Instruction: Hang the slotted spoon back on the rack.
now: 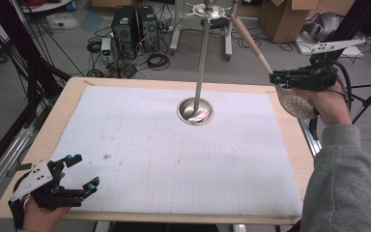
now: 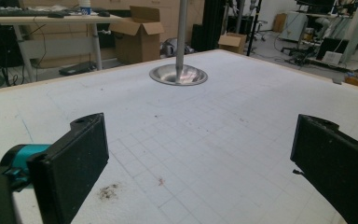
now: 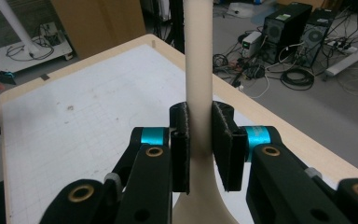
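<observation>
Black jaws of the right gripper (image 3: 199,140) are seen closest in the right gripper view, pressed from both sides on the beige handle of the slotted spoon (image 3: 199,70), just above the point where the handle widens toward the bowl. Such a low hold is judged to give control over the long handle, which rises past the top of that frame. In the high view the spoon (image 1: 297,104) is held at the right edge of the frame, clear of the counter (image 1: 67,96), its perforated bowl hanging below the right gripper (image 1: 276,77) and its handle slanting up toward the upper middle of the frame. The handle's tip lies close to the hooked crown of the metal stand (image 1: 202,63), whose pole rises from a round base at the upper centre of the white gridded mat (image 1: 149,154). The tilt is judged to be meant for hanging the spoon on a hook; whether tip and crown touch cannot be told.

At the lower left of the high view the left gripper (image 1: 84,171) is held low over the counter's near corner, its jaws spread wide with nothing between them. It is judged to be parked there, well apart from the stand.
</observation>
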The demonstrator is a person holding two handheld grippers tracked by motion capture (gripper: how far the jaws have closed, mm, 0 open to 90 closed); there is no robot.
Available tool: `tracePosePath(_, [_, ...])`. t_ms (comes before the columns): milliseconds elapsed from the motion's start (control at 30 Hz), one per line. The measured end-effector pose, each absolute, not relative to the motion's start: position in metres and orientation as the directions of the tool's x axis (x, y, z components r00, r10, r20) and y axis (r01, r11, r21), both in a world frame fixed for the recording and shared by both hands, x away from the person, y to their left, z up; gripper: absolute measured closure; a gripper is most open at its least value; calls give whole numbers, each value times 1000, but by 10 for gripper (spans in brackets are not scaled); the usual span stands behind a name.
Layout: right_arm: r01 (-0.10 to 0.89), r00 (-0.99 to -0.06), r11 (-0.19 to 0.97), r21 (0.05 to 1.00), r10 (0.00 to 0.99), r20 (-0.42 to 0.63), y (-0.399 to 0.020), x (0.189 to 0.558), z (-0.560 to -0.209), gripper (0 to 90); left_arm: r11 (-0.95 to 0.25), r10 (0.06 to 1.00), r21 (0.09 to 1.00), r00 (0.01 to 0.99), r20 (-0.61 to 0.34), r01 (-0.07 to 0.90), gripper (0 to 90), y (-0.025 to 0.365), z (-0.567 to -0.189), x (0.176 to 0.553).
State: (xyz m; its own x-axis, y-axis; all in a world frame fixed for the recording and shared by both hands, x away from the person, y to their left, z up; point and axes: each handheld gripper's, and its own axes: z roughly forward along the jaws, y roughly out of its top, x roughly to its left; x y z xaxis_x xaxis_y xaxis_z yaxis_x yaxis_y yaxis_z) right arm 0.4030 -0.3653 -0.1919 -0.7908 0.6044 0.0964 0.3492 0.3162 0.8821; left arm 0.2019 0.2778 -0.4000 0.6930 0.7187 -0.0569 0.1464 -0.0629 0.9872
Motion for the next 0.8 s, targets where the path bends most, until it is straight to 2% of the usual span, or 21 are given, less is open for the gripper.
tracePosePath(800, [363, -789, 332, 870, 607, 98, -347, 414, -205, 788, -66, 718, 987, 693, -56, 149, 45, 278, -400, 201])
